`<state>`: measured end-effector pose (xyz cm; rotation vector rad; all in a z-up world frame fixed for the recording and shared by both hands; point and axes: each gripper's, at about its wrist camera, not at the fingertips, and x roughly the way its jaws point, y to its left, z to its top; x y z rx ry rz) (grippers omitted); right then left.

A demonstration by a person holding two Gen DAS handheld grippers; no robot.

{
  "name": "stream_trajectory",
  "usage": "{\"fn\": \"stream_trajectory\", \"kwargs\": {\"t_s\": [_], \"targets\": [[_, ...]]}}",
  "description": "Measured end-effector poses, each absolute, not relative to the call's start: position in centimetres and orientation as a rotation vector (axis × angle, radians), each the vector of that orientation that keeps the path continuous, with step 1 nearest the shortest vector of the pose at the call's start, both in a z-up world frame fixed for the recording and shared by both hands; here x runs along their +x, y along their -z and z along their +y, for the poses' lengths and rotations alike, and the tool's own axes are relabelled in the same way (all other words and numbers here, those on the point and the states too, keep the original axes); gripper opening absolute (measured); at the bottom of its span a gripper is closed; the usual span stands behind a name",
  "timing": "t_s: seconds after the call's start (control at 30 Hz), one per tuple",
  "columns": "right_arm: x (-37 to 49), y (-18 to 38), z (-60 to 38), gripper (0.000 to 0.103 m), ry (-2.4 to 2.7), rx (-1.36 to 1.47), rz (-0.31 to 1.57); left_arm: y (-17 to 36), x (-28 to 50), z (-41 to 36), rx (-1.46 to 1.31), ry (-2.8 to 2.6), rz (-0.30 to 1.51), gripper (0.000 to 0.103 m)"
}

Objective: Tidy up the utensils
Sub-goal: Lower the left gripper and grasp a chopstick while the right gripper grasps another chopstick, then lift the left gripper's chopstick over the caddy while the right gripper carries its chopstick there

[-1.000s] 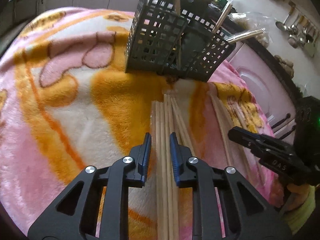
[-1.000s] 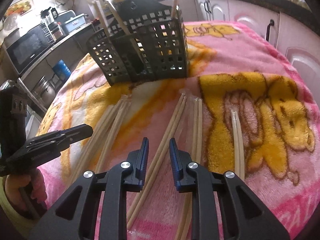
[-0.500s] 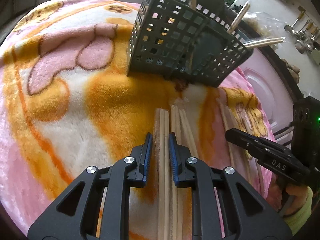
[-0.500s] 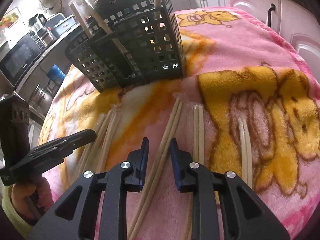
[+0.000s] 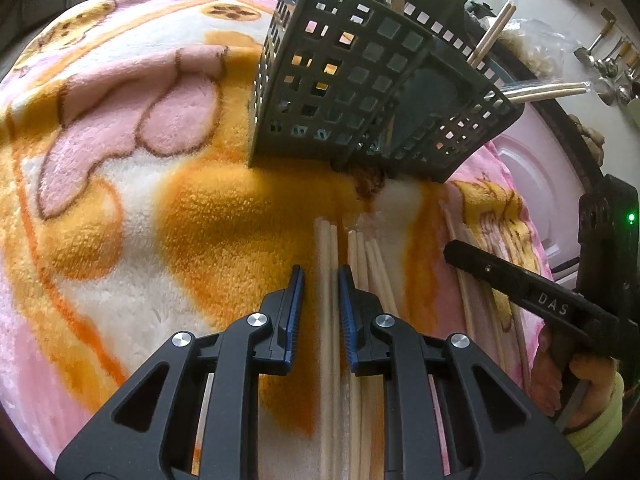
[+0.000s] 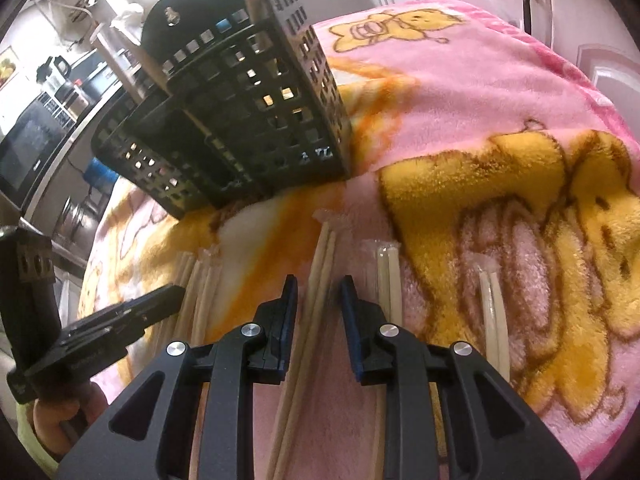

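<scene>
Since the earlier frames both tools have advanced toward the dark basket [image 5: 360, 92], which now fills more of each view, and the chopstick pairs lie farther in between the fingers.

Left tool [image 5: 319, 280]: black fingers with blue ribbed pads, set narrowly apart. A pair of pale wooden chopsticks [image 5: 327, 264] runs lengthwise through the gap; the pads stand just beside it, and a slim gap shows on each side, so no clamp is seen. A second bundle of round wooden sticks [image 5: 370, 264] lies just to the right of the right-hand finger.

Right tool [image 6: 319, 292]: the fingers stand apart, somewhat wider than those of the left tool. One wooden chopstick pair [image 6: 322, 264] lies between them, closer to the left-hand pad, without visible contact. A whitish pair in a clear wrapper [image 6: 389, 276] lies just outside the right-hand finger; another pale pair [image 6: 494, 304] lies farther right.

Support surface: a plush fleece blanket [image 5: 120, 200] with pink, orange and white cartoon print covers the desk. All loose chopsticks lie flat on it.

Basket: rigid plastic, square-perforated walls, several compartments, standing on the blanket beyond the chopstick tips. Some chopsticks [image 5: 490, 38] already stand in it.
</scene>
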<state>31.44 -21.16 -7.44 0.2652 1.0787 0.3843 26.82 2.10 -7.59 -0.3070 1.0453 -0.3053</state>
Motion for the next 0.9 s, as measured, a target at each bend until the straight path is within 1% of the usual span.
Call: {"fn": "stream_trajectory", "kwargs": {"t_s": [0.13,0.2,0.27,0.37,0.5,0.73,0.9], "targets": [[32.1,7.5,-21.1,0.026,-0.383,0.291,1.084,7.6,27.4,2.1,-0.302,0.31,1.055,0.011],[32.4,7.6,-21.1,0.015,-0.375,0.292,1.082,7.7,27.7,2.2,-0.309,0.316,1.058,0.011],[32.4,7.6,-21.2,0.012,-0.384,0.307,1.079,7.7,28.0,2.1,-0.314,0.318,1.061,0.011],[32.0,7.2,-21.3,0.011,-0.403,0.321,1.068,7.7,28.2,2.2,-0.311,0.318,1.062,0.008],[31.2,6.5,-21.8,0.011,-0.439,0.346,1.047,7.7,27.9,2.5,-0.323,0.308,1.052,0.002],[29.9,4.9,-22.7,0.011,-0.47,0.368,0.99,6.5,26.2,2.9,-0.326,0.321,0.994,0.001],[28.7,3.3,-23.1,0.011,-0.502,0.376,0.929,4.2,24.5,3.0,-0.317,0.336,0.916,0.001]]}}
